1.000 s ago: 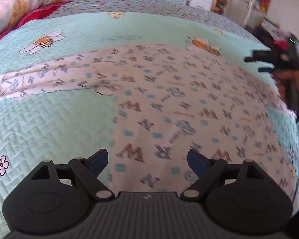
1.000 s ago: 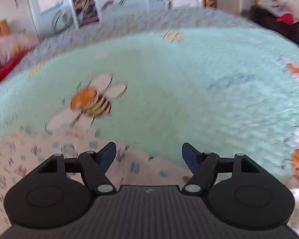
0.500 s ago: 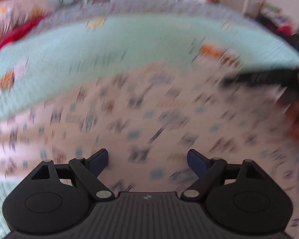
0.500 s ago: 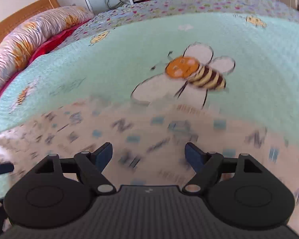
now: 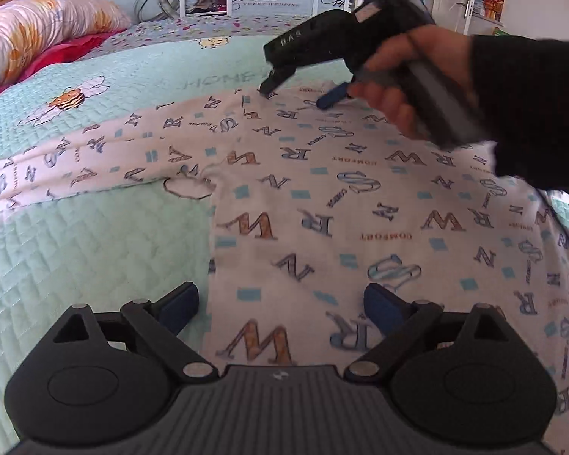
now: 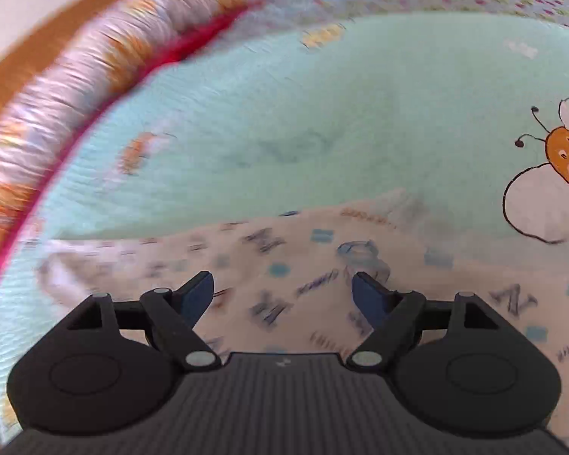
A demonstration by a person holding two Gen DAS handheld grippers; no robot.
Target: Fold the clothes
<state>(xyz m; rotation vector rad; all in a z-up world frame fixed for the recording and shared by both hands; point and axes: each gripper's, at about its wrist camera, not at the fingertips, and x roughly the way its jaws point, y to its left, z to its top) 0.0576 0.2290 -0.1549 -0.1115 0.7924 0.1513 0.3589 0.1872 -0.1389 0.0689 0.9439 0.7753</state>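
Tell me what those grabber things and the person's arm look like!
Each grabber is black plastic. The left gripper has two round discs, a ribbed middle, silver pins, and dark blue fingers. The right gripper is a black pistol shape with white letters, a grey handle and a tiny green light. The person's hand comes out of a black sleeve.

A white garment (image 5: 322, 204) printed with brown, blue and grey letters, small blue squares and the word COMFORT lies spread flat on the pale green quilt (image 5: 76, 250) of the bed. One sleeve (image 5: 87, 159) stretches straight out to the left, its end past the frame edge. The body fans toward the lower right, mostly smooth, with a small pucker at the armpit. In the right wrist view its far edge (image 6: 322, 227) crosses the quilt, blurred.
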